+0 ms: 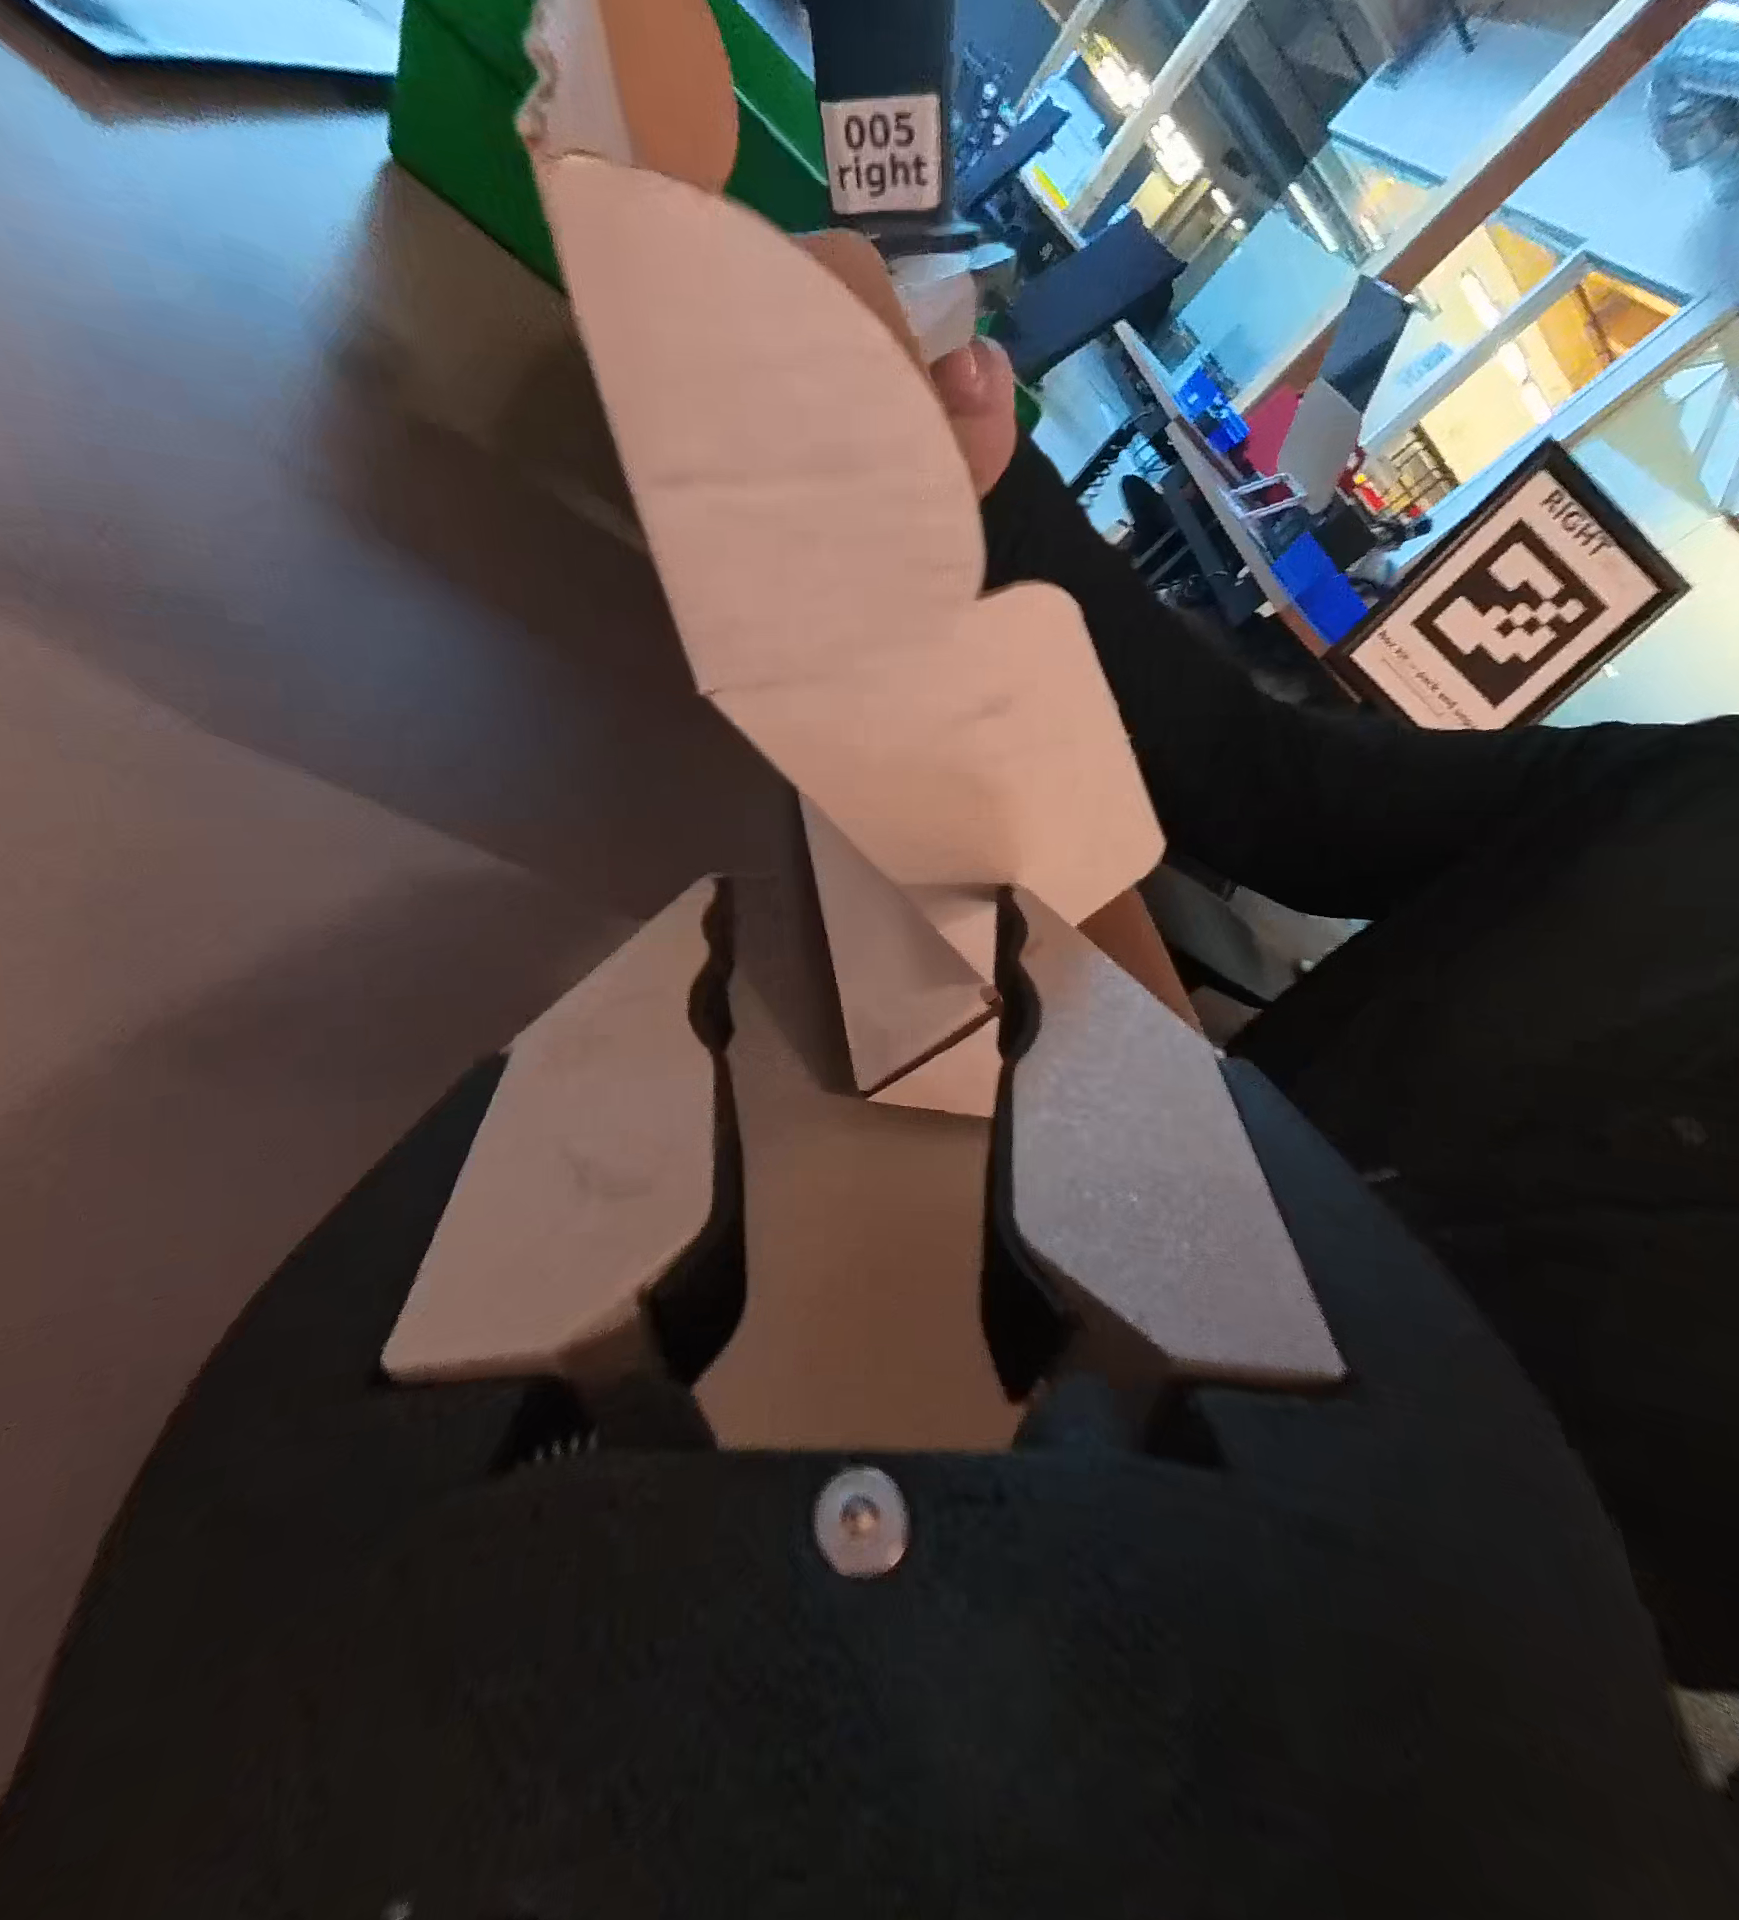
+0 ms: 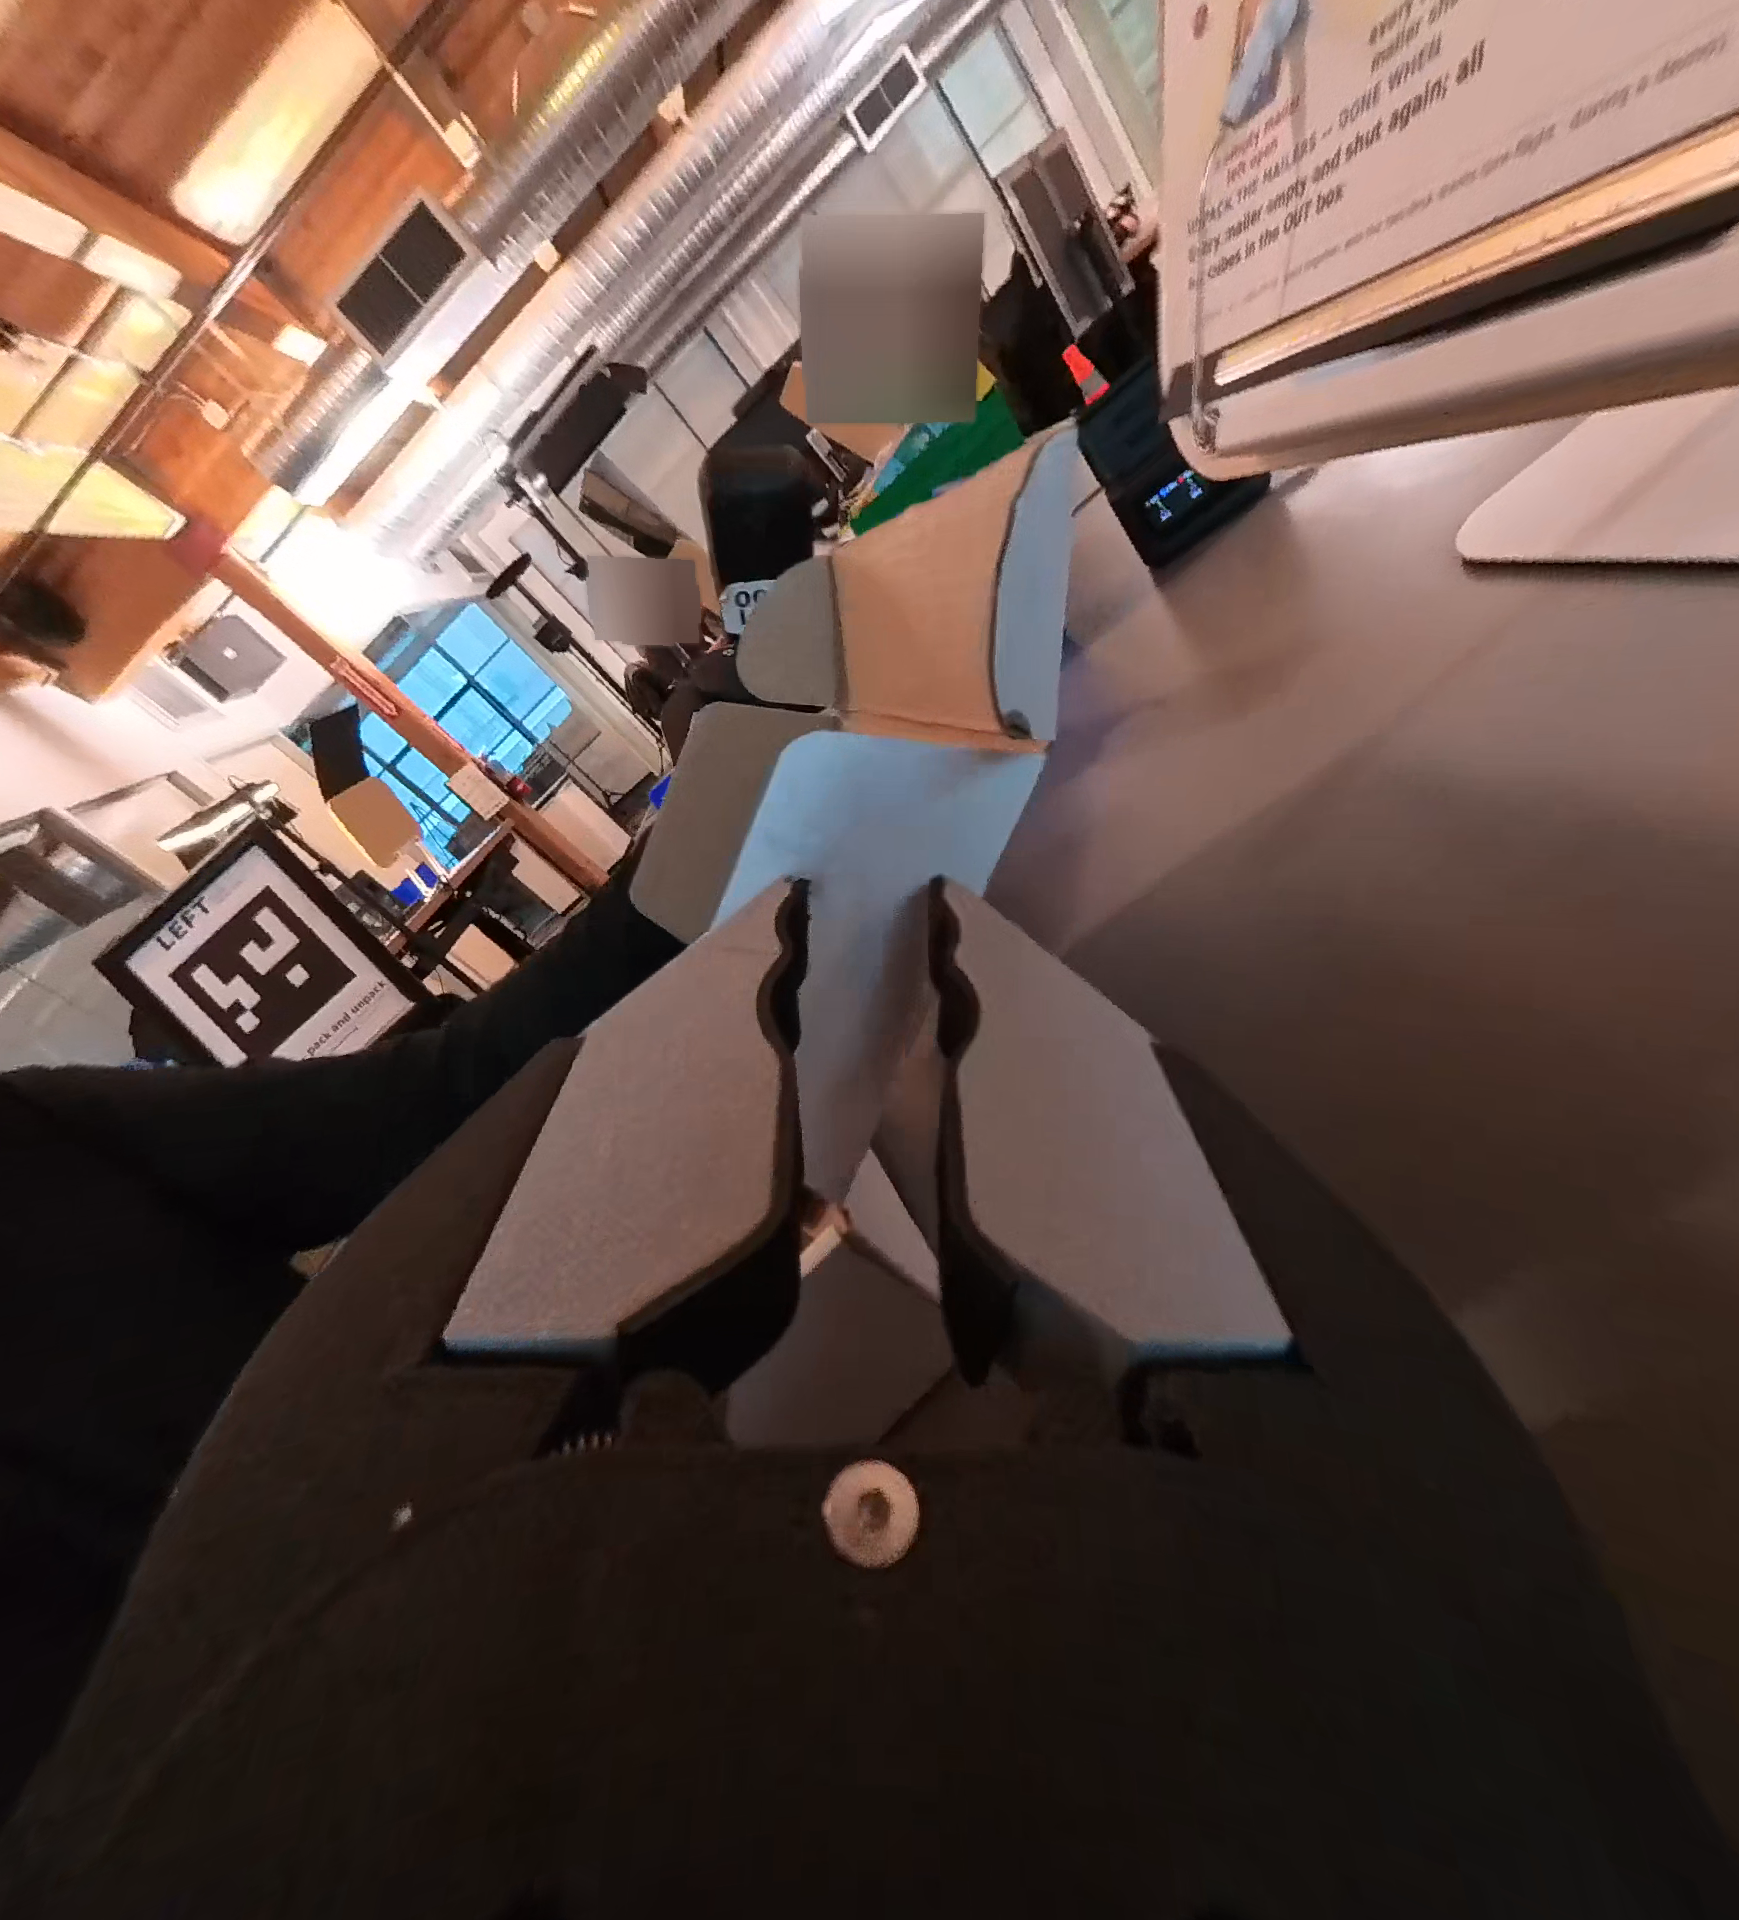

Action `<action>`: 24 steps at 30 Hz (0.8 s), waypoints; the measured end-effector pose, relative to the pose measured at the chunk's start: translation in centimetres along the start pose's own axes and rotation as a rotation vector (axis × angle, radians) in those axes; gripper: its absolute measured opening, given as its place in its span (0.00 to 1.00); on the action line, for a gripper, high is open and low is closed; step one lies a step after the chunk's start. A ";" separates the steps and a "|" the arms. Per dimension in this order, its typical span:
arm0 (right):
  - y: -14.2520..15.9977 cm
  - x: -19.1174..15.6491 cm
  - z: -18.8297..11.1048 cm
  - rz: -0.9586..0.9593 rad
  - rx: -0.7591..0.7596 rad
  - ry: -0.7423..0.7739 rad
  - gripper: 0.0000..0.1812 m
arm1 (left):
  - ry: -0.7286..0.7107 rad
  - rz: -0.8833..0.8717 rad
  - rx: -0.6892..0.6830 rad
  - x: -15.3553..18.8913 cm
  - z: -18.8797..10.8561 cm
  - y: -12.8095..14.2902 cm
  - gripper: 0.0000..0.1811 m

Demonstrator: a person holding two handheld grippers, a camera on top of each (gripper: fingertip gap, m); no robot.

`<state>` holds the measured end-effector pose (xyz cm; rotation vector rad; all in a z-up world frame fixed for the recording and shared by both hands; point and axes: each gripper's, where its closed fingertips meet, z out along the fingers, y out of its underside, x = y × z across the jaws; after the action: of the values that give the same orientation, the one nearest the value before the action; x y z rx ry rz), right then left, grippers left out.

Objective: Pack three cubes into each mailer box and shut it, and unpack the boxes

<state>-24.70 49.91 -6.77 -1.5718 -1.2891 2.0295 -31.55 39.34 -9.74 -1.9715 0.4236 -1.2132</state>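
A brown cardboard mailer box (image 1: 792, 468) is held tilted above the dark table (image 1: 117, 727), its flaps loose. My left gripper (image 1: 865, 925) is shut on a folded corner of the box near the camera. My right gripper (image 2: 865, 899) is shut on a pale panel of the same box (image 2: 875, 821). In the left wrist view the right gripper (image 1: 880, 104) shows at the box's far end, with a thumb beside it. In the right wrist view the left gripper (image 2: 917, 634) clamps the brown far end. No cubes are in view.
A green box (image 1: 460, 125) stands on the table behind the mailer. A monitor foot (image 2: 1623, 499), a printed sheet (image 2: 1467, 156) and a small black device (image 2: 1171, 499) sit at the table's far side. A black sleeve (image 1: 1364, 790) crosses the right. A marker sign (image 1: 1509, 603) stands nearby. One gripper's finger ends stand about 15 cm off the other's.
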 end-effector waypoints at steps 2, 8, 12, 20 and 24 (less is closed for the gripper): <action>-0.1 -0.4 0.1 -0.045 0.006 -0.010 0.10 | -0.043 0.045 0.012 -0.1 -0.2 -0.1 0.27; 0.0 -2.0 0.7 -0.313 0.022 -0.001 0.00 | -0.161 0.099 0.093 -0.7 -2.0 -1.3 0.21; 0.3 -3.2 1.1 -0.464 0.031 0.005 0.00 | -0.109 0.099 0.118 0.4 -2.4 -1.4 0.17; -0.8 -3.6 0.7 -0.362 0.091 -0.017 0.23 | 0.029 -0.031 0.205 1.4 -2.6 -2.1 0.31; -0.6 -2.8 1.1 -0.330 0.060 0.023 0.31 | 0.040 -0.070 0.219 1.2 -2.1 -2.1 0.34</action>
<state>-24.83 47.85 -4.49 -1.2558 -1.3618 1.8218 -32.99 39.08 -6.87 -1.7897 0.2322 -1.2877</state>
